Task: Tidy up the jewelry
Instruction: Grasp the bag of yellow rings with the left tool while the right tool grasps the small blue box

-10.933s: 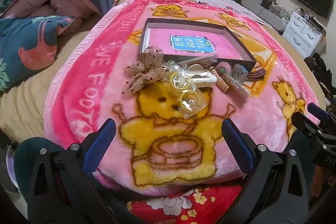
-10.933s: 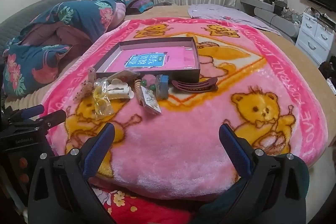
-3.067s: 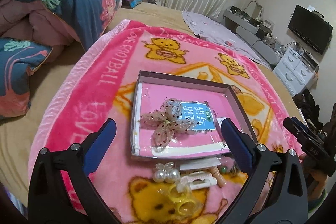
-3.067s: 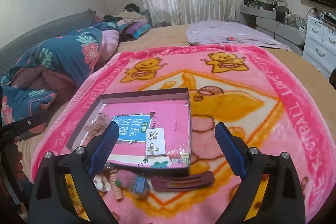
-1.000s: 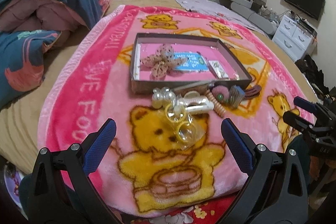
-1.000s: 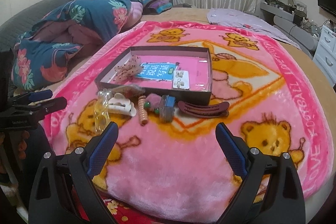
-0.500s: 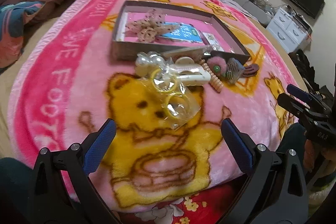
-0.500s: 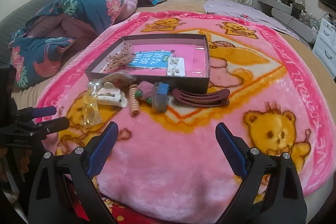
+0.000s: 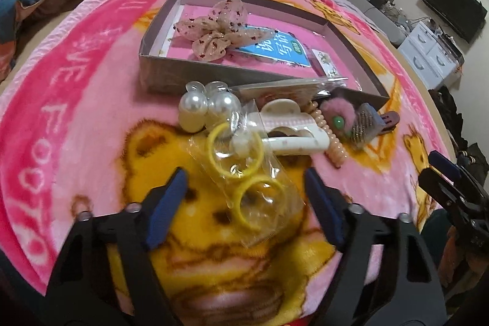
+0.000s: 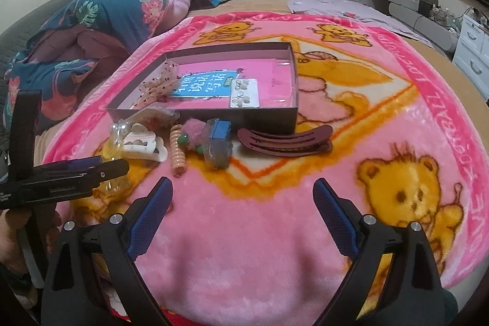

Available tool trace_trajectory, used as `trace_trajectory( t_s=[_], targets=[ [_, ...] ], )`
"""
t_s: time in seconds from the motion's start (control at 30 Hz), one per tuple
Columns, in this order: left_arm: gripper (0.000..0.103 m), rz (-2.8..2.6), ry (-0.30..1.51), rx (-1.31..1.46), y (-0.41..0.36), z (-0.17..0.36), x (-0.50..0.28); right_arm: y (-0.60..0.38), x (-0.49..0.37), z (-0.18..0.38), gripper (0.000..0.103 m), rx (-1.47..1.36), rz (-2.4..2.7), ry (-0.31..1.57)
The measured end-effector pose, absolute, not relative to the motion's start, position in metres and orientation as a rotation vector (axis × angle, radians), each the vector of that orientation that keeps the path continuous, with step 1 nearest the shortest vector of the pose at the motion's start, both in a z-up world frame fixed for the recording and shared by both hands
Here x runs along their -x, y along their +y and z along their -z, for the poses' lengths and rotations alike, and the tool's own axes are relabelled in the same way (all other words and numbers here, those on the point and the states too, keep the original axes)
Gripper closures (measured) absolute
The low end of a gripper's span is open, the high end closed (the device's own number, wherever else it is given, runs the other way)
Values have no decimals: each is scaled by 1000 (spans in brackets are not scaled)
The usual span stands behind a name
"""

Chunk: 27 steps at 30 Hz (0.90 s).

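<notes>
Left tongs (image 9: pixel 244 188): closing, blue pads on either side of the clear bag of yellow hair rings (image 9: pixel 249 177), not yet pressing it.
Right tongs (image 10: pixel 243 200): spread and narrowing a little, nothing between them, only pink blanket (image 10: pixel 244 249) under them.
Bag of rings: lies on the blanket's yellow bear, nearest piece of the pile in front of the box.
Box (image 9: pixel 214 72): shallow, grey-walled, open on the blanket; inside it a sheer speckled bow (image 9: pixel 214 32) at the left end and a small card of earrings (image 10: pixel 244 92) towards the right, both on a pink sheet with a blue label.
Pile before the box: pearl clip (image 9: pixel 207 109) touching the bag, cream claw clip (image 9: pixel 290 127) beside it, peach coil tie (image 10: pixel 178 153), pink fluffy tie (image 9: pixel 337 115), blue-grey clip (image 10: pixel 218 144).
Dark red hair clip (image 10: pixel 284 141): lies apart at the right end, just before the box's front wall.
Bed: floral quilt (image 10: pixel 101 20) bunched at the far left.
</notes>
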<state>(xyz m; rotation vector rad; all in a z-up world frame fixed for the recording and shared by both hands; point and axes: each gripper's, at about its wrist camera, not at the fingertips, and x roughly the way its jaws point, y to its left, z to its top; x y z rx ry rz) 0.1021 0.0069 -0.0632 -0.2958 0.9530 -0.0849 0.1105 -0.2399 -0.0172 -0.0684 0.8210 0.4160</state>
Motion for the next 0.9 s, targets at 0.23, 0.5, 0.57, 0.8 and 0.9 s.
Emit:
trace_trajectory(
  t_s=[0.23,0.5,0.57,0.8,0.9],
  targets=[
    [65,99,949,325,21,64,-104,-216,-136,30,33,86,-435,856],
    [69,114,937,335,31,61,-95,-199,-165,43,62,57,-443,906],
    [69,112,932,337,34,60,-93,-196,-168,46,69,62,-447,913],
    [70,100,909,328,39,55,-89,-200,-163,45,79,61,-446,876],
    [70,89,891,302,38,51,-87,-211,-156,41,79,38,-442,857]
  ],
)
